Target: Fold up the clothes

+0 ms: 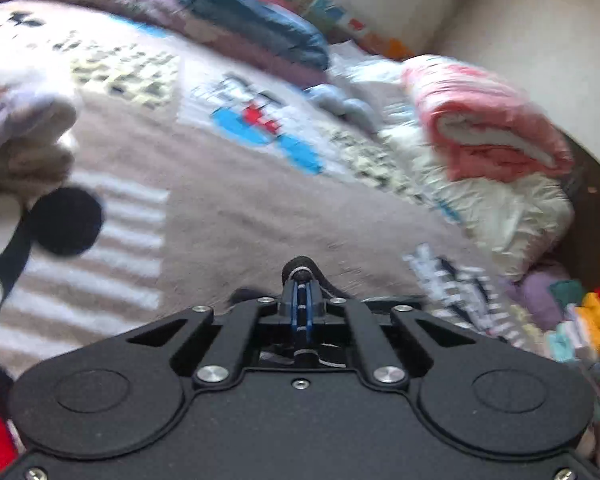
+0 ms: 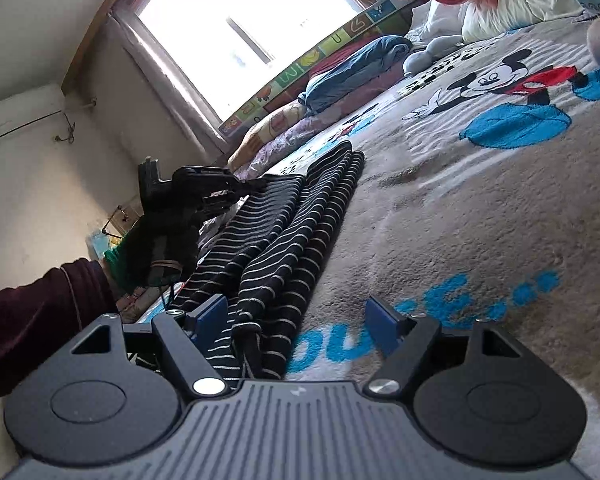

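You are early in the fold. The striped garment (image 2: pixel 284 232) — dark with thin pale stripes — lies stretched in a long strip along the near edge of the bed (image 2: pixel 480 220), on the cartoon-print blanket. It is bunched into loose lengthwise ridges, not flat, and no clean crosswise fold shows yet.

Your left gripper (image 2: pixel 256 187) is at the far end of that garment. In its own view its jaws are drawn tight together, with a small dark bit of cloth at the tips, and from the right wrist view the tips meet the garment's far edge. So I judge it has pinched that end, though the blur leaves the hold itself hard to read.

Your right gripper (image 2: pixel 296 322) sits at the near end with its jaws standing wide. The near hem and a knotted bit of the cloth lie between the blue pads (image 2: pixel 210 312), but the pads do not press on it — that end is not yet gripped.

Still to do, as I see it: take hold of the near end, pull the cloth taut to smooth the ridges, then bring one end over to the other and tidy the result. A pink folded bundle (image 1: pixel 488 120) and a blue one (image 2: pixel 352 68) lie farther up the bed; whether they are finished pieces of this job I cannot tell.
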Demonstrator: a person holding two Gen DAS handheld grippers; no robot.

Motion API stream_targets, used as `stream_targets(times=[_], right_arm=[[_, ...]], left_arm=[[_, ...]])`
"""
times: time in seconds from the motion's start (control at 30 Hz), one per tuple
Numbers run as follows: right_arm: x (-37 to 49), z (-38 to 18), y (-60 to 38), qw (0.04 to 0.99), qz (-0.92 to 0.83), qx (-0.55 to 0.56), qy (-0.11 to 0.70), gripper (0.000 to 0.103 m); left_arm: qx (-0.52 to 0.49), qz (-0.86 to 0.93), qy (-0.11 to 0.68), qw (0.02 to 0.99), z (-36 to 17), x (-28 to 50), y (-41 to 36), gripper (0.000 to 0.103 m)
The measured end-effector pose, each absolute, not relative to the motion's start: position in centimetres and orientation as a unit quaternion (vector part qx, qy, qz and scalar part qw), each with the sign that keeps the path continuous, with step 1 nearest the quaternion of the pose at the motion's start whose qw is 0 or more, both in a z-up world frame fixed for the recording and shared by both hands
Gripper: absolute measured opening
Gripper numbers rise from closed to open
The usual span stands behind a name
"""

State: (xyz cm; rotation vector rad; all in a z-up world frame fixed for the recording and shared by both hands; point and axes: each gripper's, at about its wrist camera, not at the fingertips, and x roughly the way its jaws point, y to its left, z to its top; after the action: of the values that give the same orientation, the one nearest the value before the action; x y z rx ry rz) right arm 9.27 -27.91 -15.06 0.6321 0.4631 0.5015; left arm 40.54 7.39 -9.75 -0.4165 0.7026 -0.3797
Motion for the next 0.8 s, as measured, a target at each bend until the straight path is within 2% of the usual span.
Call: stream_targets(times=[0.13,0.2,0.27,0.4,0.57,0.67,0.8], right_arm=[[9.3,-15.2,-27.9,0.893,0.243,0.305,0.223,0.076],[9.3,-15.2,-27.9,0.893,0.243,0.305,0.223,0.076],[9.3,-15.2,-27.9,0.893,0.243,0.305,0.223,0.076],[9.4,-15.2,-27.9,0.893,0.243,0.306,0.223,0.076],[9.4,-15.2,-27.9,0.893,0.243,0.305,0.224,0.076],[9.4,-15.1,-27.9,0.893,0.244,0.305,0.224,0.076],[9.4,-15.1,-27.9,0.893,0.244,0.304,0.225,0.077]], left_arm=[[-0.192,-0.158,0.354,0.902,-10.6,40.8,7.3,0.002],[-0.182,-0.16,0.351,0.905,-9.8,40.6,7.2,0.004],[-0.171,-0.16,0.343,0.91,-8.9,40.2,7.1,0.01],[-0.138,-0.171,0.315,0.923,-6.9,38.9,6.7,0.011],[0.009,-0.228,0.343,0.911,-6.8,39.2,1.5,0.011],[0.056,-0.244,0.367,0.896,-8.1,40.3,-0.7,0.014],[0.012,-0.219,0.408,0.887,-10.3,42.7,-0.4,0.014]])
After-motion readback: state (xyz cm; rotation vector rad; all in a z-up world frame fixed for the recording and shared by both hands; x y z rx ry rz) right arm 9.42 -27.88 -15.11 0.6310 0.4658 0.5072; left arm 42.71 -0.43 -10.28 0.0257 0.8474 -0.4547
